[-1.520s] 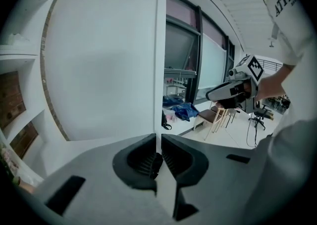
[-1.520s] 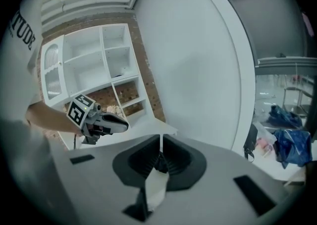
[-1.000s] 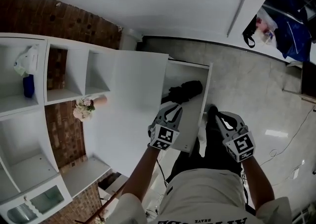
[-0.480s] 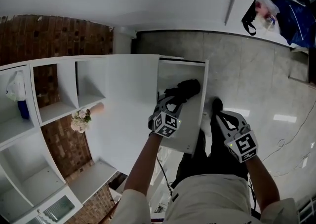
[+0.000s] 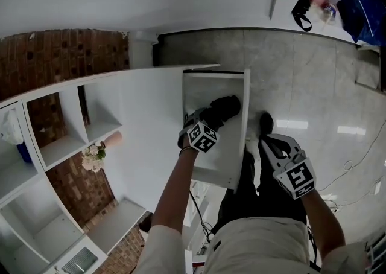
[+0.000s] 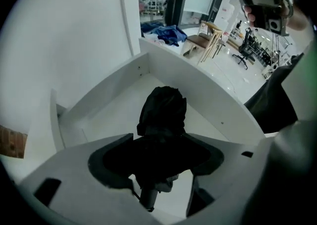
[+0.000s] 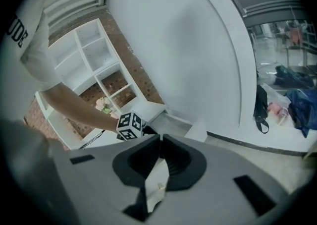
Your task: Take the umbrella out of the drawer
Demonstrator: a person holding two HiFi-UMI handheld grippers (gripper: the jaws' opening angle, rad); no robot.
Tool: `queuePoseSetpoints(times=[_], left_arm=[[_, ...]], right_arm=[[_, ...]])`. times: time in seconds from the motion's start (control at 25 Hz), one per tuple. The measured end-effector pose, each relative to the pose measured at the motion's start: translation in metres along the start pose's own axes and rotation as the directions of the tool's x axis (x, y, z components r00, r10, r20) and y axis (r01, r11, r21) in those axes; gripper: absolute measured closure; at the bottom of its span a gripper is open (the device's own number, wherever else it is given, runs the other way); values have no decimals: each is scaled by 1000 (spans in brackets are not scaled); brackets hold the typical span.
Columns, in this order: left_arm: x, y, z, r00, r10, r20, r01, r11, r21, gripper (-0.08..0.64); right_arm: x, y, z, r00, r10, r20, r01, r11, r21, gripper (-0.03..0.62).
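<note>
The white drawer [image 5: 214,76] stands pulled open, and a folded black umbrella [image 5: 225,106] lies at its far end. My left gripper [image 5: 207,121] points steeply down into the drawer, right over the umbrella. In the left gripper view its jaws are opening, with the umbrella [image 6: 163,112] between them and its handle [image 6: 148,196] below; the pads do not press on it. My right gripper [image 5: 272,144] hangs to the right of the drawer above the floor, empty. Its jaw tips meet in the right gripper view [image 7: 160,142].
A white shelf unit [image 5: 60,123] with open cubbies fills the left, holding a flower bunch [image 5: 91,157] and a blue bottle [image 5: 21,149]. Grey tiled floor [image 5: 313,86] lies to the right, with a thin cable [image 5: 356,170]. A black bag [image 5: 301,8] hangs on the far wall.
My left gripper has dropped into the drawer onto the umbrella and its jaws have spread apart. The right gripper has sunk slightly beside the drawer.
</note>
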State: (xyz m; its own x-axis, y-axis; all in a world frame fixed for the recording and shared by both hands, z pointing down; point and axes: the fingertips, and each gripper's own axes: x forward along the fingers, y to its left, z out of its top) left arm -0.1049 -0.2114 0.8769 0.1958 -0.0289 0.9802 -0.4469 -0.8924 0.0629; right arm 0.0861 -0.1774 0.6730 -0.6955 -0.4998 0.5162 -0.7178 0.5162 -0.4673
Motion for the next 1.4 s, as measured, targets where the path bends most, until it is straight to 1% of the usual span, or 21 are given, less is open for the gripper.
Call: queuePoseSetpoints(times=[0.16,0.24,0.32,0.44,0.52,0.6,0.8,0.92,1.0,1.08,1.16,1.4], left_arm=[[21,4,-10,998,-16,-62,16,1000,-4,245],[30,5,-15,996,-33,-87,31,999,-20,231],[38,4,-19,992,-65,-108,61,997,-48,209],[50,-6,-26,982,-131,-135,119,988,-95,198],[57,-15,-30,977,-156,-143,140,983,-120,198],[63,-20,-33,979,-149,-140,132,984,-120,198],[67,-18,-34,987,-93,-129,81,993,-90,203],[62,-21,-32,988,-82,-129,73,994,-76,280],[58,-22,-33,990,-74,-118,61,993,-105,315],[51,-22,-31,993,-73,-91,57,985,-165,332],[43,-22,-26,996,-66,-61,52,978,-203,337],[16,-28,-8,1000,-25,7,26,971,-237,339]], right_arm=[[1,-2,-4,1000,12,-11,-11,1000,9,557],[1,-2,-7,1000,18,-16,-18,1000,12,557],[2,-3,-11,1000,23,-15,-23,1000,19,557],[3,-4,-13,999,35,-30,-35,999,23,557],[4,-7,-15,999,35,-29,-34,999,28,557],[5,-10,-15,999,30,-21,-30,999,37,557],[6,-17,-14,999,24,-22,-23,999,45,557],[7,-20,-15,1000,18,-17,-17,999,49,557],[7,-18,-14,1000,18,-11,-18,999,47,557],[6,-16,-11,1000,23,-7,-23,999,40,557],[5,-14,-6,1000,28,-4,-28,999,30,557],[1,-4,5,999,47,0,-47,999,-4,557]])
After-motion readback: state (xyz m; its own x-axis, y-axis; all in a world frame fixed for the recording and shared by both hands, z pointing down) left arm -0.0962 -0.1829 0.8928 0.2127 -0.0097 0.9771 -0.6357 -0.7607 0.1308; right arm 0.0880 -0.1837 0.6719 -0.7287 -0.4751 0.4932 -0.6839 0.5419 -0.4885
